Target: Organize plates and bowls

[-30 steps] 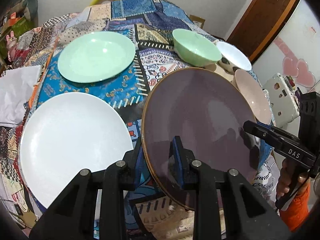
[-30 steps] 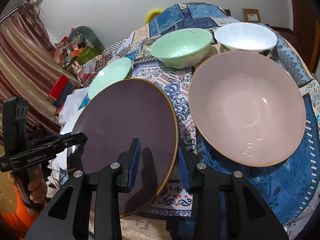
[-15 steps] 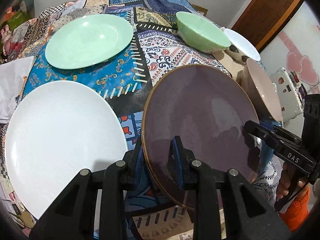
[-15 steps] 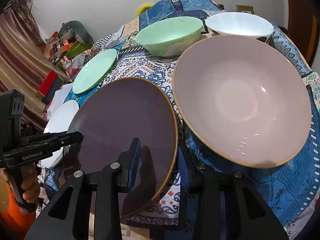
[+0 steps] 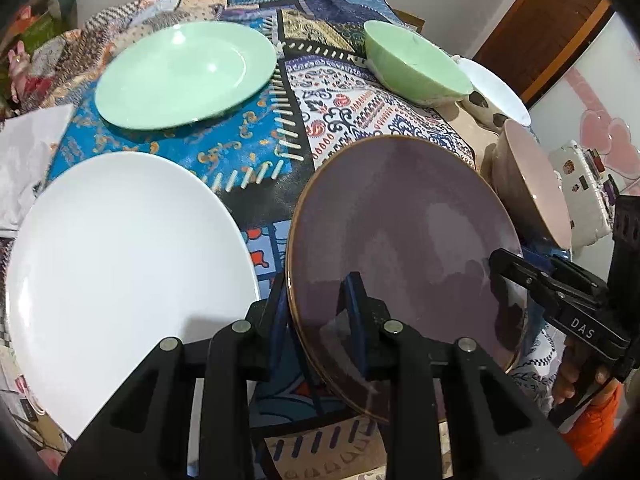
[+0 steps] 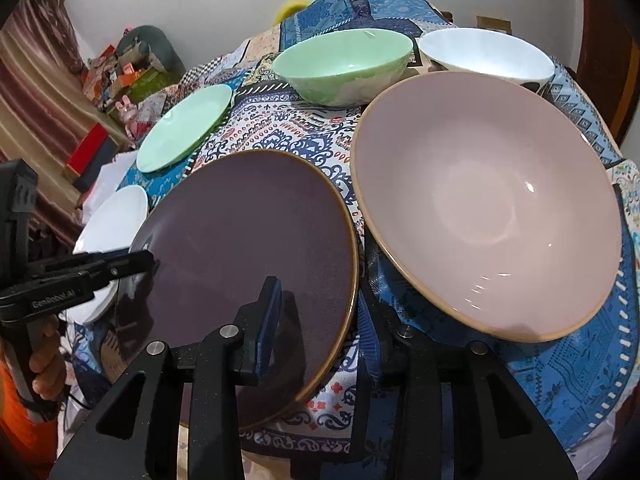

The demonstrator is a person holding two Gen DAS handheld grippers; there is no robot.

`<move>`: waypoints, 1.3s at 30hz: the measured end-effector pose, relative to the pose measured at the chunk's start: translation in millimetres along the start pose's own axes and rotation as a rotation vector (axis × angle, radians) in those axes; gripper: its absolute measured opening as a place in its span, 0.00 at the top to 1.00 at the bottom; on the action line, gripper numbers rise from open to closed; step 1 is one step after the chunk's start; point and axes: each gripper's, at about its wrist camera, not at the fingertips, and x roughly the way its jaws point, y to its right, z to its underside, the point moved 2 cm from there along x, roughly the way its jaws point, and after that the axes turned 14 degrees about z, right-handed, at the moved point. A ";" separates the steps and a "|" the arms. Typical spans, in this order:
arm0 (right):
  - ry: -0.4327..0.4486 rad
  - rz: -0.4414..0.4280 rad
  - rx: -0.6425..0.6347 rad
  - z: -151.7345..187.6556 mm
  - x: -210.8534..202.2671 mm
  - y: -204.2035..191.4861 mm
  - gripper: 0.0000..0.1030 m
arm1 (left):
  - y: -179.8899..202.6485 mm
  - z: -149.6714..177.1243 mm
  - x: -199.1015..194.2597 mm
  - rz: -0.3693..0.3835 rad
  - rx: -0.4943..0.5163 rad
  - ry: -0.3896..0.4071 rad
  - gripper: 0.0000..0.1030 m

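A dark purple plate (image 5: 400, 232) with a gold rim hangs tilted just above the patchwork tablecloth, gripped from both sides. My left gripper (image 5: 316, 292) is shut on its near left rim and also shows at the left of the right wrist view (image 6: 136, 260). My right gripper (image 6: 320, 304) straddles the opposite rim (image 6: 248, 232). Its jaws are opening, with the upper pad still lying on the plate's face. A white plate (image 5: 120, 260) lies left of it, a mint green plate (image 5: 188, 76) behind. The pink bowl (image 6: 488, 200), green bowl (image 6: 344, 68) and white bowl (image 6: 484, 52) stand to the right.
The table (image 5: 256, 148) is round and covered by a blue patterned cloth. White paper (image 5: 28, 152) lies at its left edge. A white decorated box (image 5: 580, 184) stands beyond the pink bowl. A person's hand in an orange sleeve (image 5: 576, 384) holds the right gripper.
The purple plate has come down closer to the tablecloth, held by both grippers. The right gripper's jaws stand slightly wider than before. The right wrist view has tilted a little.
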 end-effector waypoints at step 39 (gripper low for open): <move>0.204 -0.168 -0.238 -51.2 -46.3 -129.4 0.36 | -70.2 22.3 -164.9 -0.271 -0.064 0.313 0.21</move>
